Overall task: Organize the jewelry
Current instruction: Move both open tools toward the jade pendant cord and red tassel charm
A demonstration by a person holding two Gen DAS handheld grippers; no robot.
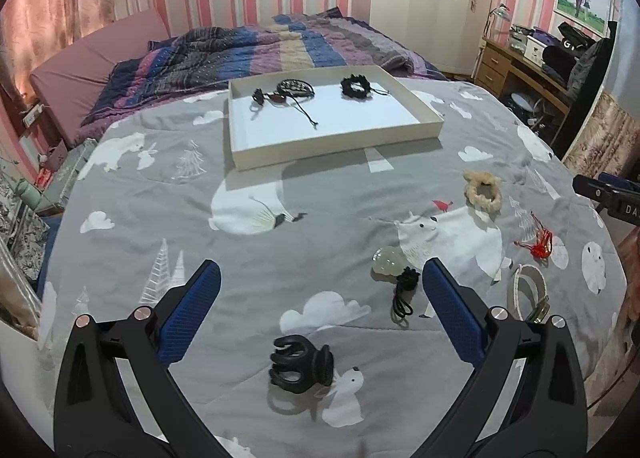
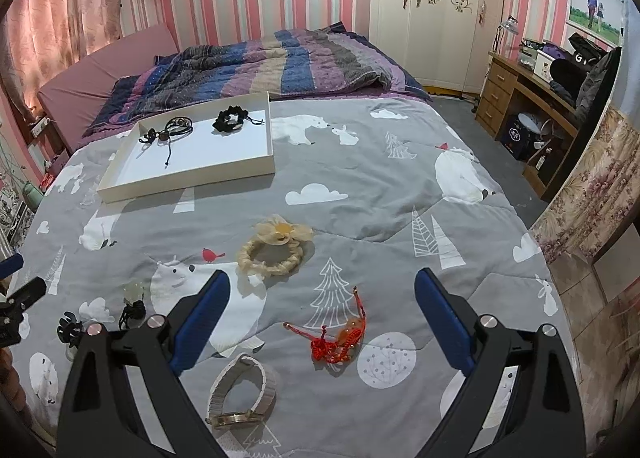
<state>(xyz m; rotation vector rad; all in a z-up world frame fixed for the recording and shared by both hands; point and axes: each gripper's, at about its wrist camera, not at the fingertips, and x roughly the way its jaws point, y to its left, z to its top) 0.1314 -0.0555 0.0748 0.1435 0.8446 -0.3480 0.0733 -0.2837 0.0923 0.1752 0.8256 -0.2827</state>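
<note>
A white tray lies on the grey bedspread and holds a black scrunchie and several dark bracelets. My left gripper is open and empty above a black claw clip. Near it lie a pale green bead with a black cord, a cream scrunchie, a red knotted bracelet and a white watch. My right gripper is open and empty over the red bracelet, with the watch and cream scrunchie close by. The tray sits far left.
A striped quilt is bunched at the head of the bed. A wooden desk with clutter stands at the right, beside a white wardrobe. The bed's right edge drops to the floor.
</note>
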